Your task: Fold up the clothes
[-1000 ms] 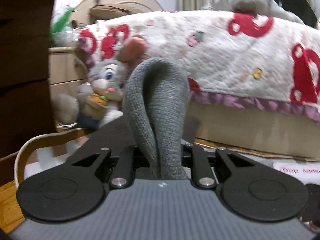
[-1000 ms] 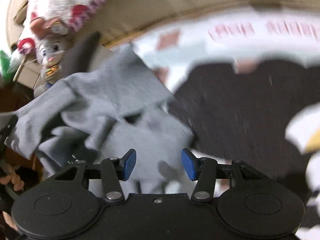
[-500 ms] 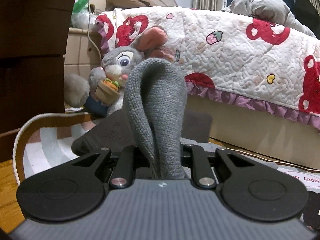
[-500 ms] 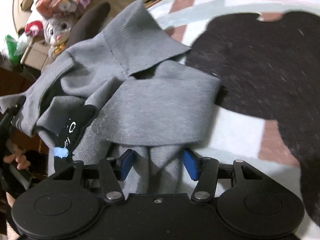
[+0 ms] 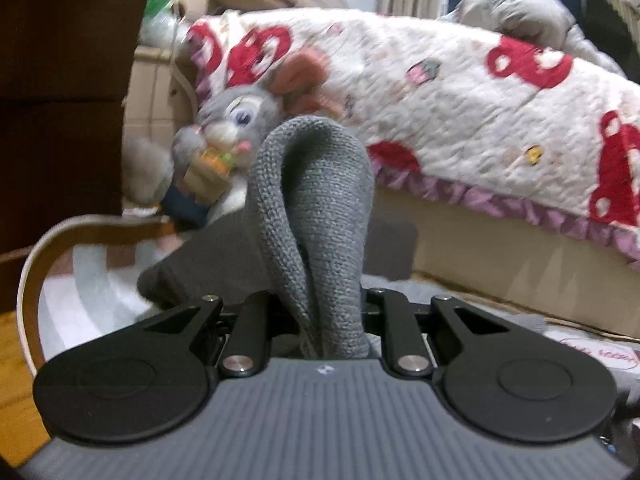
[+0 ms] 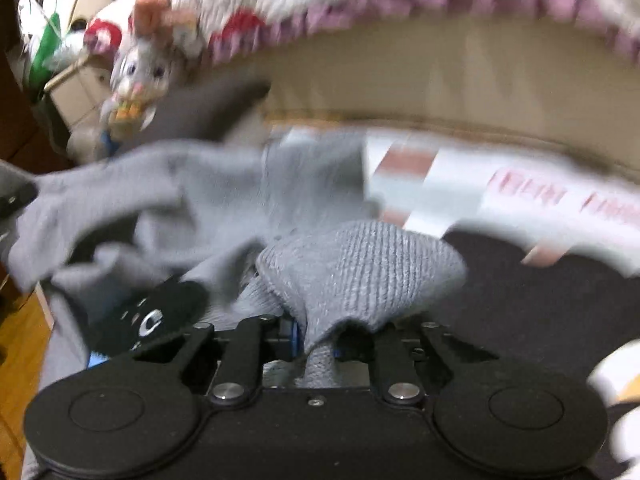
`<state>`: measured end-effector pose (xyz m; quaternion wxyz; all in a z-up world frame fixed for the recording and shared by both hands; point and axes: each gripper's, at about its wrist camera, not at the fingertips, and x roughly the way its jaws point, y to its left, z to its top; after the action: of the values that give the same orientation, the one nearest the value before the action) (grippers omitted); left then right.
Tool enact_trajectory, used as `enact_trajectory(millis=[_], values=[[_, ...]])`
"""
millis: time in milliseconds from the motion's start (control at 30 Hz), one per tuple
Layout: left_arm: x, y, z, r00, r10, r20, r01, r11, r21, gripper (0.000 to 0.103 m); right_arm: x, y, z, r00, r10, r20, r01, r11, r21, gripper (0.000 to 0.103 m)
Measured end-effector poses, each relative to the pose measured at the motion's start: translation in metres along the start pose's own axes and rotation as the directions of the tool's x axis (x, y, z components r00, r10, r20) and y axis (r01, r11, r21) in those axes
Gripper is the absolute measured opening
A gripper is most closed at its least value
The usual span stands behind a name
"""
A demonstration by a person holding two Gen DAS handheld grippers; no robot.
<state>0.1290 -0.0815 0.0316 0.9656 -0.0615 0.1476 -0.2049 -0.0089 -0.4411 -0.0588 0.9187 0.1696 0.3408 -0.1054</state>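
1. I keep the left gripper (image 5: 320, 312) clamped on a bunched edge of the grey sweater (image 5: 316, 216). The knit rises in a tall loop straight out from between the fingers, so the hold sits on a doubled hem and not on a single layer.
2. I keep the right gripper (image 6: 316, 336) clamped on another gathered part of the sweater (image 6: 360, 268). The ribbed fabric fans out just ahead of the fingers, and the blue pads (image 6: 294, 332) show only at the edge of the pinch.
3. With two separate holds, the cloth between them can be drawn taut. The right view shows the body of the sweater stretched away to the left of the fingers, lifted and creased, not laid flat.
4. A black patch with white marks (image 6: 148, 320) hangs just left of the right fingers.
5. Beyond the fingers lie a patterned rug (image 6: 460, 192), a toy rabbit (image 5: 232, 120) and a quilt-covered bed (image 5: 460, 92). I judge the rug to be the folding surface.
6. The sweater is not yet a neat fold; strong blur hides finer detail.
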Motion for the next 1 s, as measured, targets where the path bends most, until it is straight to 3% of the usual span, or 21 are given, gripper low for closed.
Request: enact_trajectory(millis=[167, 467, 700, 833, 1000], values=[[-0.027, -0.038, 0.029, 0.994, -0.067, 0.090, 0.063, 0.997, 0.048, 0.016, -0.037, -0.016, 0.028, 0.989, -0.097, 0.112, 0.104, 0.993, -0.055, 0.010], [-0.054, -0.098, 0.060, 0.983, -0.107, 0.151, 0.085, 0.986, 0.143, 0.016, -0.063, -0.038, 0.028, 0.979, -0.108, 0.173, 0.117, 0.992, -0.041, 0.009], [-0.081, -0.121, 0.108, 0.963, -0.159, 0.217, 0.128, 0.981, 0.147, 0.016, -0.120, -0.057, 0.063, 0.931, -0.144, 0.336, 0.159, 0.987, -0.017, 0.009], [-0.091, -0.154, 0.124, 0.946, -0.169, 0.278, 0.071, 0.941, 0.331, 0.016, -0.158, -0.088, 0.084, 0.927, -0.121, 0.355, 0.105, 0.992, 0.063, 0.009], [-0.079, -0.176, 0.126, 0.939, -0.213, 0.270, 0.128, 0.946, 0.298, 0.016, -0.186, -0.121, 0.091, 0.893, -0.208, 0.399, 0.172, 0.977, 0.125, 0.010]])
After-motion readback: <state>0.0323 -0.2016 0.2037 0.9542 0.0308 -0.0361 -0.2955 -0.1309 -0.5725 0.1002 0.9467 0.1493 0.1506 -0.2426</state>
